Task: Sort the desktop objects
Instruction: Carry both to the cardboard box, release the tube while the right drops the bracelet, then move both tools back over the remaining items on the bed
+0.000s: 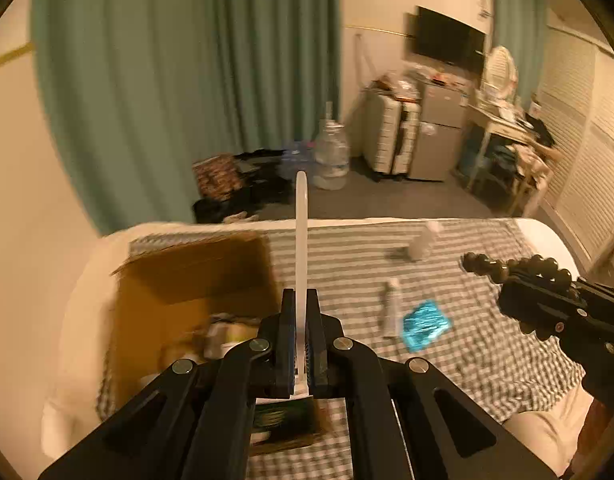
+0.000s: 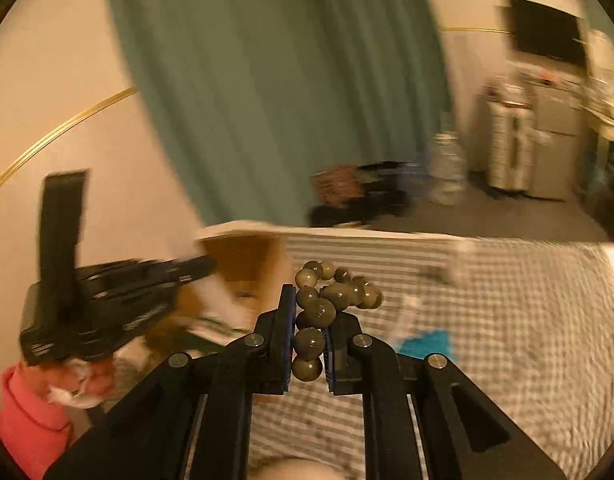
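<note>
Bedroom, green curtain (image 1: pixel 147 80) behind; bed (image 1: pixel 427 264) with checked cover carries items. Left tool (image 1: pixel 301 320) raised, level, beside open box (image 1: pixel 195 280), jaws clamped on thin white strip (image 1: pixel 302 240) standing upright. Right tool (image 2: pixel 309 320) raised over bed, jaws gripping bead string (image 2: pixel 331 292). Tube (image 1: pixel 391 308), blue packet (image 1: pixel 425 322), bottle (image 1: pixel 423 242) lie on cover.
</note>
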Tool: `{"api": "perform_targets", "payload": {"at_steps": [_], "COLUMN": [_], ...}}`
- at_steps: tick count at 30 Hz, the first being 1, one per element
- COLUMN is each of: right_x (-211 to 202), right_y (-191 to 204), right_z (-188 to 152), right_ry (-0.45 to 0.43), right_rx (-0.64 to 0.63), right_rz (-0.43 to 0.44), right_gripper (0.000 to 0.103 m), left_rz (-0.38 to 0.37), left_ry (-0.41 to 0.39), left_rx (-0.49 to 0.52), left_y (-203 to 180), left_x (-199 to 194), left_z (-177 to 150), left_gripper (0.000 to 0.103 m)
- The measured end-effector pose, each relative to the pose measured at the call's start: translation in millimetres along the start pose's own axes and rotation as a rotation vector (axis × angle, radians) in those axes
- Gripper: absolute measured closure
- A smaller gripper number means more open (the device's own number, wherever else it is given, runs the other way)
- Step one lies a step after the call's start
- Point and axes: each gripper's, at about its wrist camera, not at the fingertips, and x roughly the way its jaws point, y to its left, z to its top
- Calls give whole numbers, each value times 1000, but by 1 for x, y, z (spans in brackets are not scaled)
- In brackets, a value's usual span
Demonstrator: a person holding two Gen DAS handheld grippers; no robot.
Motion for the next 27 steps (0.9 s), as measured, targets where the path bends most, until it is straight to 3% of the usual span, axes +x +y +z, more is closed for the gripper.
{"api": "perform_targets", "payload": {"at_steps": [5,8,10,11,12,13,14,16,22,27], "right_x": [73,109,130,138,148,154,158,160,138,93], "right_y": [61,86,94,95,96,95,91,80,34,-24], "right_z": [17,20,24,26,27,27,29,30,28,2], "right_ry": [105,155,165,161,159,164,163,142,89,37], "right_rx": [-44,-74,-68,-53,-36,-26,-8,43,134,242], "right_rz": [134,153,160,150,123,119,105,77,14,-67], "right_gripper": [91,91,91,89,67,29,16,12,12,12], "left_rz": [84,95,104,117,136,159,191,217,158,-21], "left_ry": [83,108,122,131,140,144,128,61,94,52], "left_rx": [-99,-157,-184,-195,-205,-216,-234,-263,-238,-155], "left_y": [69,96,104,108,110,112,114,118,95,15], "left_x": [26,40,47,53,56,57,56,50,61,63], "left_z": [-31,-50,-54,-55,-56,-57,-60,-66,-70,-69], "left_gripper": [100,100,92,73,55,19,4,4,3,2]}}
